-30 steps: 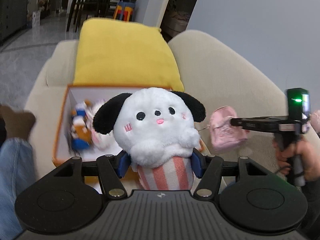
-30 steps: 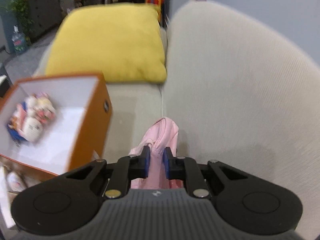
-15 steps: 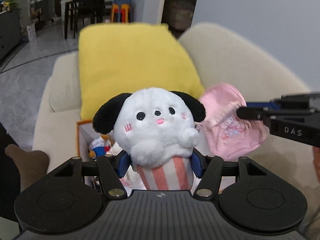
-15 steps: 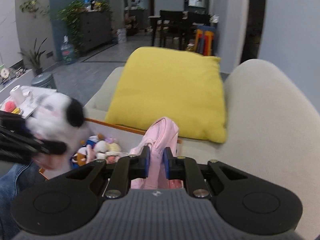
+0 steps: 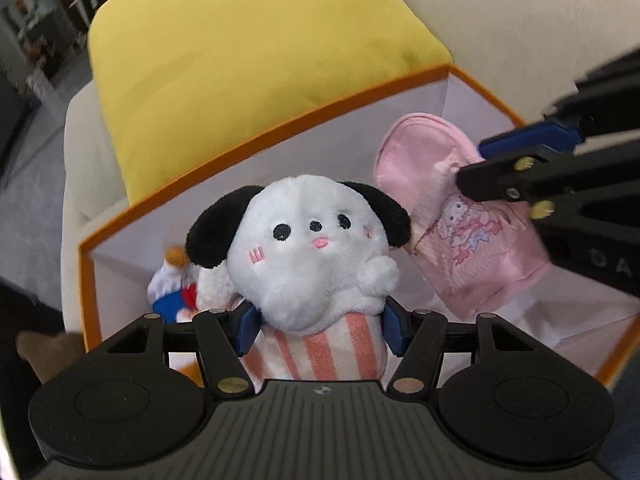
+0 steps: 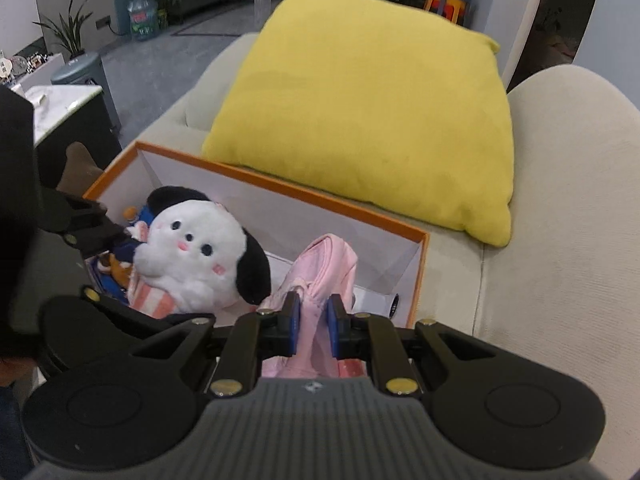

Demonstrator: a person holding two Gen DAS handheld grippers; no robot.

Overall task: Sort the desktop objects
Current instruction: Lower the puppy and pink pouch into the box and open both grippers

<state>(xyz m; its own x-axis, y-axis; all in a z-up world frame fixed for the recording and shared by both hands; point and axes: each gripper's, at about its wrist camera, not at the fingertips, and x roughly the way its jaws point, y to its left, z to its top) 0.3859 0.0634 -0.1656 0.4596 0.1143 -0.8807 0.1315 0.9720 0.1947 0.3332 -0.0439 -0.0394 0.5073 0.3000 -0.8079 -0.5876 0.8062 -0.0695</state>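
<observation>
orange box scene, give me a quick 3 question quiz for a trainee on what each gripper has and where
1. True or false: the left gripper is shut on the white plush dog.
2. What does the right gripper hold? A) yellow cushion B) pink pouch C) blue toy
3. Fill in: both held items hang over the open ____.

Key:
1. True
2. B, the pink pouch
3. orange box, beside the yellow cushion, with small toys already inside.

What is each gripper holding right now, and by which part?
The left gripper clamps the plush dog by its striped base. The right gripper pinches the pink pouch by a fold at its near end. Both hang over the orange box.
</observation>
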